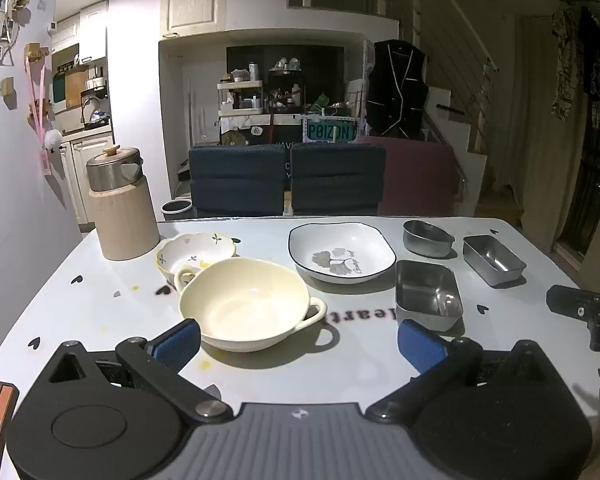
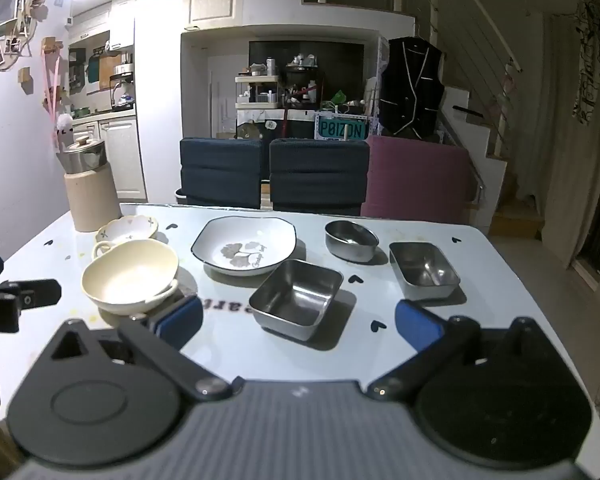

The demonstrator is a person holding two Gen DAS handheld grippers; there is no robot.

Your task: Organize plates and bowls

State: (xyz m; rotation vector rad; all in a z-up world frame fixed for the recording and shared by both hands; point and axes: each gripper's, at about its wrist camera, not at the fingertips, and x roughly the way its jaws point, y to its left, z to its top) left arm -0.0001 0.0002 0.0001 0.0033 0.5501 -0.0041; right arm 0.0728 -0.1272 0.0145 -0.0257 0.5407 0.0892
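A cream bowl with handles (image 1: pixel 244 304) (image 2: pixel 130 276) sits near the table's front left, just ahead of my open, empty left gripper (image 1: pixel 300 344). A small flowered bowl (image 1: pixel 194 254) (image 2: pixel 127 229) stands behind it. A white square plate with a leaf print (image 1: pixel 342 258) (image 2: pixel 244 250) lies mid-table. A square steel tray (image 1: pixel 428 294) (image 2: pixel 296 298) sits just ahead of my open, empty right gripper (image 2: pixel 300 328). A round steel bowl (image 1: pixel 428 238) (image 2: pixel 351 240) and a second steel tray (image 1: pixel 494 259) (image 2: pixel 424 270) stand further right.
A wooden canister with a steel lid (image 1: pixel 120 204) (image 2: pixel 88 188) stands at the table's far left corner. Two dark blue chairs (image 1: pixel 286 180) and a purple chair (image 1: pixel 418 176) line the far edge. The white table (image 1: pixel 100 312) ends close on the right.
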